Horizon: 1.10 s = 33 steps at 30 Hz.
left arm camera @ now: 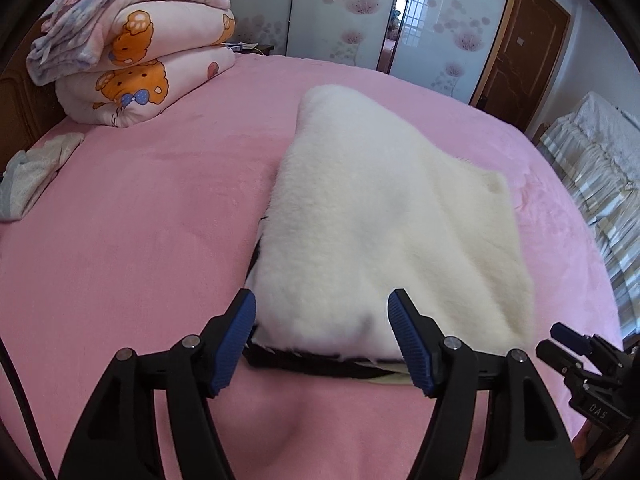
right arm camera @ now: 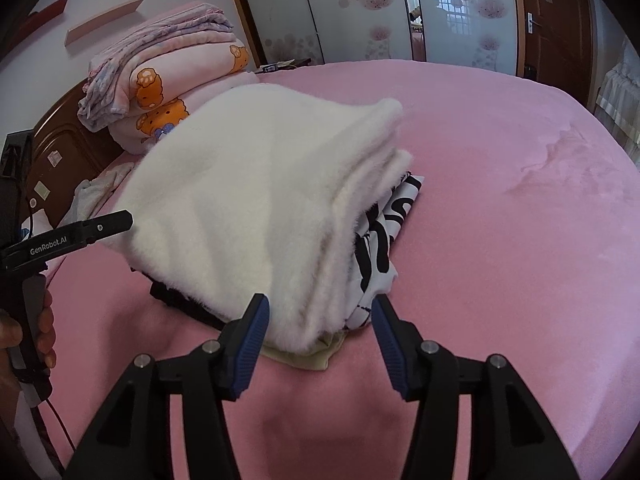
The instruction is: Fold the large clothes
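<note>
A folded white fleecy garment [left arm camera: 384, 216] lies on the pink bed [left arm camera: 132, 240], its black-and-white patterned side [right arm camera: 376, 240] showing along the right edge. My left gripper [left arm camera: 322, 300] is open, and the garment's near edge lies between its blue pads without being pinched. My right gripper [right arm camera: 320, 302] is open too, its fingers standing on either side of the near right corner, where a pale yellowish layer [right arm camera: 316, 356] sticks out. A hand holds the left gripper [right arm camera: 116, 222] at the garment's left side. The right gripper [left arm camera: 560, 338] shows at the lower right of the left wrist view.
Stacked bear-print quilts [left arm camera: 136, 60] sit at the far left by the wooden headboard [right arm camera: 60, 148]. A small pale cloth [left arm camera: 28, 180] lies at the bed's left edge. Flower-print sliding doors [left arm camera: 352, 12] and a brown door [left arm camera: 524, 44] stand behind. Striped fabric [left arm camera: 592, 176] is beyond the right edge.
</note>
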{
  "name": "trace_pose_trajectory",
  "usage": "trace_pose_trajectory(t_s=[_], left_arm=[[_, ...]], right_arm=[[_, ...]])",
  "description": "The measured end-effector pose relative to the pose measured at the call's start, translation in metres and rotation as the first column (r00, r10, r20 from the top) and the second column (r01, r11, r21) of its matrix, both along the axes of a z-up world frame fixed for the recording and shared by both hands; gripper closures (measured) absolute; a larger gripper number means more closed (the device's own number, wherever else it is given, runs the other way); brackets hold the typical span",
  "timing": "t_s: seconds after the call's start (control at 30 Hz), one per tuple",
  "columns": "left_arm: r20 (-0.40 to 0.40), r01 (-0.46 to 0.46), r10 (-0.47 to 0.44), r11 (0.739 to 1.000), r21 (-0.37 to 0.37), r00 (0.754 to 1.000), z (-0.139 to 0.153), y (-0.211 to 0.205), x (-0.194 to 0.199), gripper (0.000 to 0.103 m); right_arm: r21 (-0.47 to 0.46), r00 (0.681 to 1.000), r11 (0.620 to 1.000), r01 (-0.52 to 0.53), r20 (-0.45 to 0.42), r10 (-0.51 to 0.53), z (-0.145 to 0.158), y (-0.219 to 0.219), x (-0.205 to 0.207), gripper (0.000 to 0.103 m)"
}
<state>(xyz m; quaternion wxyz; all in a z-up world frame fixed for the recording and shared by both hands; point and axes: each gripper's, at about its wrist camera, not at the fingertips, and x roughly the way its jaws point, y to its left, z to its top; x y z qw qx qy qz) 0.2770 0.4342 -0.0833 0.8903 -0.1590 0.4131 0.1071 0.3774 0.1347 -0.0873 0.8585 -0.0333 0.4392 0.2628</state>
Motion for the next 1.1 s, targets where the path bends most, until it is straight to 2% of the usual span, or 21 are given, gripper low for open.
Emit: trace_pose_trajectory(t_s=[0.1, 0.23, 0.33, 0.53, 0.63, 0.73, 0.83, 1.0, 1.1], left_arm=[[0.015, 0.004, -0.003, 1.0, -0.007, 1.0, 0.026, -0.014, -0.021, 0.035], [0.024, 0.005, -0.004, 1.0, -0.009, 1.0, 0.061, -0.041, -0.056, 0.017], [0.012, 0.033, -0.033, 0.999, -0.025, 0.999, 0.084, -0.067, -0.081, 0.016], [-0.014, 0.103, -0.102, 0.993, 0.052, 0.995, 0.12, -0.13, -0.128, 0.015], [0.005, 0.139, -0.139, 0.988, 0.065, 0.99, 0.134, -0.166, -0.158, 0.007], [0.038, 0.179, -0.18, 0.984, 0.024, 0.983, 0.141, -0.196, -0.188, 0.006], [0.035, 0.201, -0.201, 0.98, -0.002, 0.979, 0.138, -0.223, -0.216, 0.006], [0.002, 0.258, -0.258, 0.966, -0.001, 0.966, 0.117, -0.274, -0.252, 0.004], [0.027, 0.224, -0.224, 0.975, 0.0, 0.974, 0.104, -0.294, -0.275, 0.004]], right_arm=[[-0.013, 1.0, 1.0, -0.003, 0.009, 0.003, 0.024, -0.015, -0.023, 0.051], [-0.004, 1.0, 1.0, 0.007, 0.014, -0.007, 0.06, -0.041, -0.057, 0.049], [-0.009, 0.999, 1.0, 0.013, 0.047, -0.013, 0.091, -0.065, -0.086, 0.049], [-0.024, 0.996, 0.999, 0.024, 0.086, -0.022, 0.15, -0.117, -0.146, 0.049], [-0.028, 0.995, 0.999, 0.041, 0.094, -0.038, 0.167, -0.144, -0.174, 0.047], [-0.033, 0.993, 0.998, 0.061, 0.101, -0.057, 0.172, -0.17, -0.203, 0.037], [-0.021, 0.992, 0.996, 0.089, 0.086, -0.087, 0.167, -0.195, -0.229, 0.035], [-0.008, 0.986, 0.987, 0.159, 0.041, -0.159, 0.144, -0.233, -0.267, 0.035], [-0.019, 0.978, 0.978, 0.208, 0.042, -0.207, 0.128, -0.251, -0.289, 0.034]])
